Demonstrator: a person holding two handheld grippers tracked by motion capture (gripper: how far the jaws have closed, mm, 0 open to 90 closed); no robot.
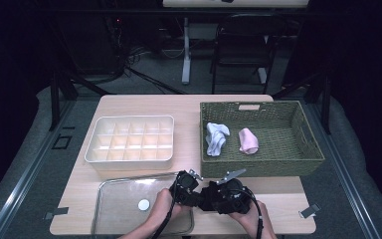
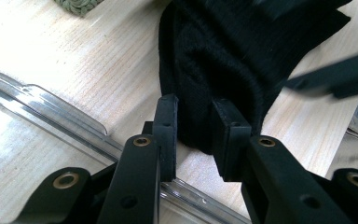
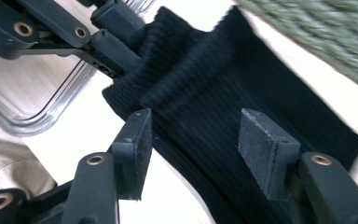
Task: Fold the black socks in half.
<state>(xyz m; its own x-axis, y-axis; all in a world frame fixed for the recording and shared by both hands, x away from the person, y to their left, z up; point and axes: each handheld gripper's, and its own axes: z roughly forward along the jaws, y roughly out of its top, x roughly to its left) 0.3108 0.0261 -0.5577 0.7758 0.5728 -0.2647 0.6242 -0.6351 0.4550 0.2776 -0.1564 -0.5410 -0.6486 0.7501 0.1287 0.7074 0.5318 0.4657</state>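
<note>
Between the two grippers, on the bare wooden table [image 1: 278, 191] just in front of the green woven basket [image 1: 261, 164], lies a black ribbed knit sock [image 3: 223, 107]. The left gripper [image 2: 197, 135] has its jaws pinched on one end of the sock, the fabric bunched between the pads. The right gripper [image 3: 193, 149] stands open, its pads astride the sock's body and not yet pressing; the cloth passes between and under them.

The sock's long axis runs from the left gripper's pinch across and past the right gripper's fingers toward the basket wall, so the right gripper is nearer the free length and need only close where it stands. I judge the step in hand to be a two-handed hold for folding or rolling the sock.

Room is tight: the clear glass baking dish [image 1: 117, 189] sits just beside the left fingers, its rim under them, and the basket wall is near the right fingers. Beyond the dish stands a cream plastic divided tray [image 1: 129, 157]; a white sock [image 1: 216, 138] and a pink sock [image 1: 248, 141] lie in the basket.
</note>
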